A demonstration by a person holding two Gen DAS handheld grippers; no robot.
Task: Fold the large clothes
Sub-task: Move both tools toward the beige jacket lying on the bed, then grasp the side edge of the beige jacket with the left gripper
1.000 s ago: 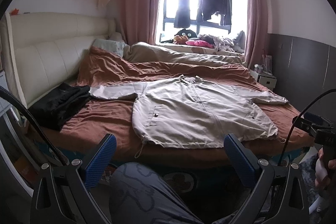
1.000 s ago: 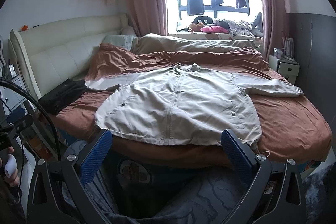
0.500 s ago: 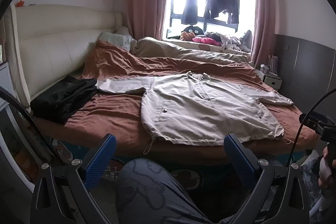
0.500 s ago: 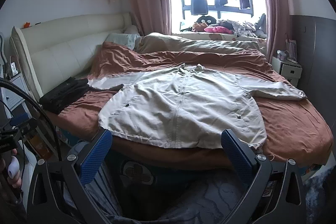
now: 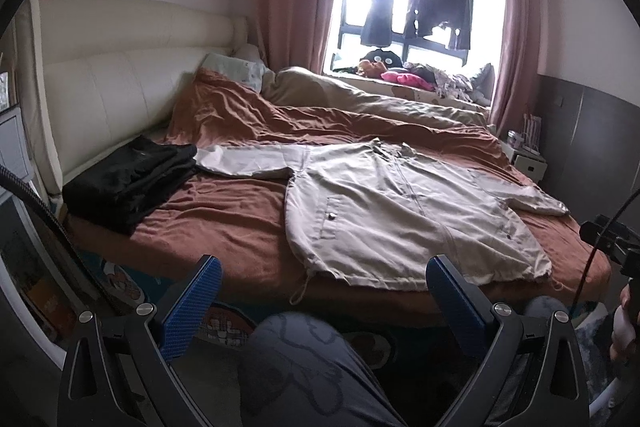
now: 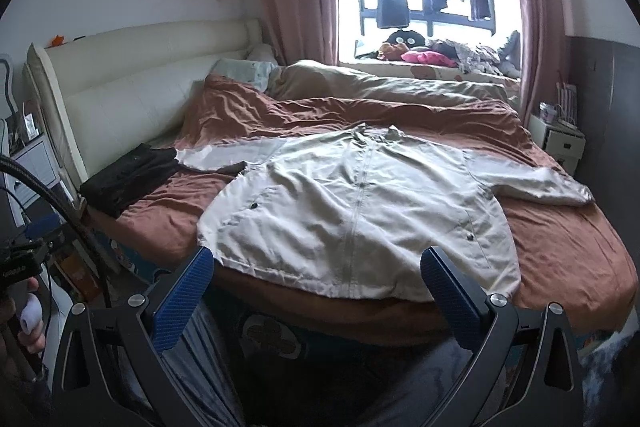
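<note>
A large beige zip jacket [image 5: 400,211] lies flat, front up, on the brown bed sheet [image 5: 224,219], sleeves spread left and right, hem toward me; it also shows in the right wrist view [image 6: 360,211]. My left gripper [image 5: 320,291] is open and empty, held short of the bed edge, left of the jacket's hem. My right gripper [image 6: 318,283] is open and empty, just before the hem's middle.
A folded black garment [image 5: 128,183] lies on the bed's left side by the cream headboard [image 5: 100,87]. A rumpled duvet [image 6: 384,87] fills the far side. A nightstand [image 6: 556,143] stands at the right. My leg [image 5: 312,367] is below the grippers.
Both grippers have moved closer to the bed; the left view has swung left, so the jacket sits further right in it. Both grippers stay open.
</note>
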